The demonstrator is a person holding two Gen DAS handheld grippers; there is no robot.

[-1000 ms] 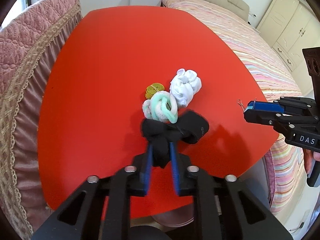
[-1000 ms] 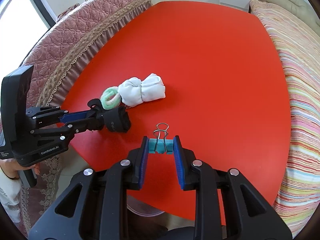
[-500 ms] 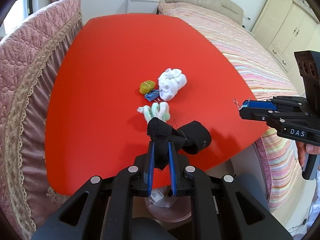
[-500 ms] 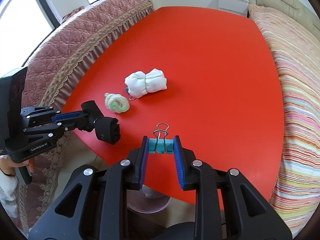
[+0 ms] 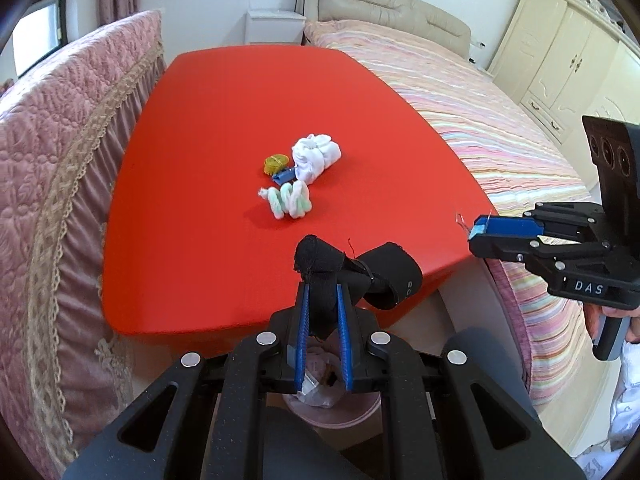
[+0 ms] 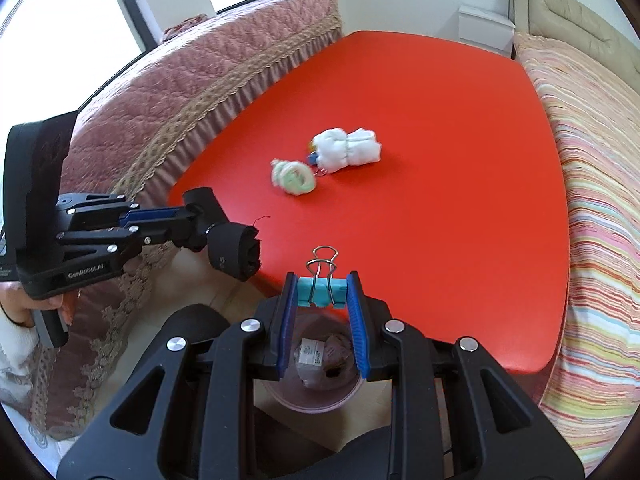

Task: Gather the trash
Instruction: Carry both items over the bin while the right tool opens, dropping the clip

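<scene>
My left gripper (image 5: 322, 292) is shut on a black sock bundle (image 5: 380, 270) and holds it over the red table's near edge, above a pink bin (image 5: 332, 404). It also shows in the right wrist view (image 6: 234, 250). My right gripper (image 6: 321, 290) is shut on a teal binder clip (image 6: 320, 289), held off the table edge above the same bin (image 6: 320, 364). On the table (image 5: 224, 120) lie a white cloth bundle (image 5: 316, 156), a mint and white sock roll (image 5: 290, 200), a yellow item (image 5: 275, 163) and a small blue clip (image 5: 283, 176).
A pink quilted sofa back (image 5: 60, 152) runs along the table's left side. A striped bed (image 5: 480, 112) lies to the right, with cream cupboards (image 5: 560, 64) behind. The bin holds crumpled paper trash (image 6: 320, 360).
My left gripper has lifted the black sock bundle off the pile and pulled back toward the near edge over the bin. My right gripper has pulled back too, still holding the clip.
</scene>
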